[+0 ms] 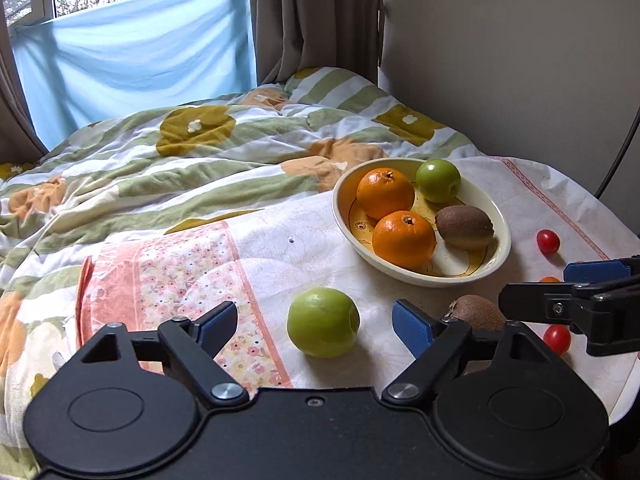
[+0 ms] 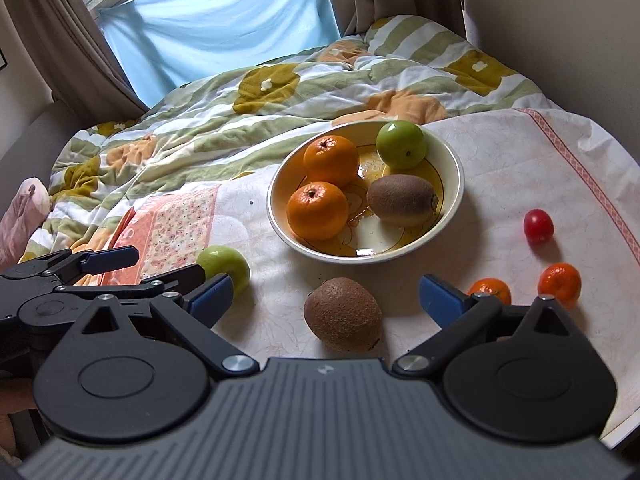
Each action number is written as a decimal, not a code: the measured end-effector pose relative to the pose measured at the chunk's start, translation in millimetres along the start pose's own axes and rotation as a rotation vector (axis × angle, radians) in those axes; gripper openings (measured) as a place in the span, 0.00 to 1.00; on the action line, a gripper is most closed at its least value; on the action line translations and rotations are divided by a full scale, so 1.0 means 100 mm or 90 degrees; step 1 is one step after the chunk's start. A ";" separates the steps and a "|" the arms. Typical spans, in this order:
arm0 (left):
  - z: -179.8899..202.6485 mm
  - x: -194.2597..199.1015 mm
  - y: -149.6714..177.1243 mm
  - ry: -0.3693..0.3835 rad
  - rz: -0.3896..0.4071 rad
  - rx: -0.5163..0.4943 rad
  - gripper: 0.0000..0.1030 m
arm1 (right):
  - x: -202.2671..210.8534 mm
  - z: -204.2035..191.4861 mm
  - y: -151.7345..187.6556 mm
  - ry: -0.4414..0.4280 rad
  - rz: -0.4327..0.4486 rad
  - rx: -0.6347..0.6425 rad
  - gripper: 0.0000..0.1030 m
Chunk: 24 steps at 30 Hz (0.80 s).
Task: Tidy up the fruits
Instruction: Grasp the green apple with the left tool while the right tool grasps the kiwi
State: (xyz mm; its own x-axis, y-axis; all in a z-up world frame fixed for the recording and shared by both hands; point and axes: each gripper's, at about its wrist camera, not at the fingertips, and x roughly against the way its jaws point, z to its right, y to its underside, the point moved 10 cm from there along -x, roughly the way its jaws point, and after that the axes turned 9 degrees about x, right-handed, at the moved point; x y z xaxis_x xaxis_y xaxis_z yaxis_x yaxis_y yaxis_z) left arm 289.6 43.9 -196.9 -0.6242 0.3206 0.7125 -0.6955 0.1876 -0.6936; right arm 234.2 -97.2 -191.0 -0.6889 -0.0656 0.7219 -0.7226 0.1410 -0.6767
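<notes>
the left hand-held gripper (image 1: 314, 322) hangs over the patterned cloth (image 1: 256, 256) spread on the bed, its blue-padded jaws apart with a loose green apple (image 1: 323, 322) lying on the cloth between them; the pads are clear of the fruit on both sides. the right hand-held gripper (image 2: 326, 294) is likewise apart, and a loose kiwi (image 2: 343, 314) sits on the cloth between its jaws, untouched. just behind both fruits stands a cream oval bowl (image 2: 454, 196) with a yellow pattern inside, holding two oranges (image 2: 318, 210) side by side on its left, a second green apple (image 2: 401, 145) at the far rim, and a second kiwi (image 2: 402, 199) on the right. to the right of the bowl, on the bare cloth, lies a red cherry tomato (image 2: 539, 226), and nearer the camera two small mandarins (image 2: 559, 283), the left one partly hidden by the right gripper's finger. in the left wrist view another cherry tomato (image 1: 557, 339) shows below the right gripper's arm. behind the cloth a rumpled duvet (image 1: 168, 148) with green stripes and mustard flowers covers the bed, with a pale blue sheet (image 1: 132, 68) hung across the window and brown curtains (image 1: 316, 16) beside it.
</notes>
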 end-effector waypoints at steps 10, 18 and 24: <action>-0.05 -0.46 0.12 0.046 -0.054 0.004 0.67 | -0.28 0.05 0.18 0.040 -0.019 -0.020 1.00; -0.04 -0.58 0.14 0.066 -0.072 0.014 0.56 | -0.41 0.07 0.21 0.050 -0.028 -0.010 1.00; -0.03 -0.57 0.16 0.066 -0.065 -0.009 0.56 | -0.51 0.04 0.23 0.047 -0.040 -0.005 1.00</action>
State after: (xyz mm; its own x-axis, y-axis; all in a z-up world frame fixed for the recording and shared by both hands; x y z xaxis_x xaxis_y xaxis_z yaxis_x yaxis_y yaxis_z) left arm 315.1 31.3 -248.7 -0.5100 0.3933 0.7650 -0.7480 0.2364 -0.6202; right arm 253.0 -94.9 -244.0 -0.6356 -0.0012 0.7720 -0.7638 0.1469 -0.6286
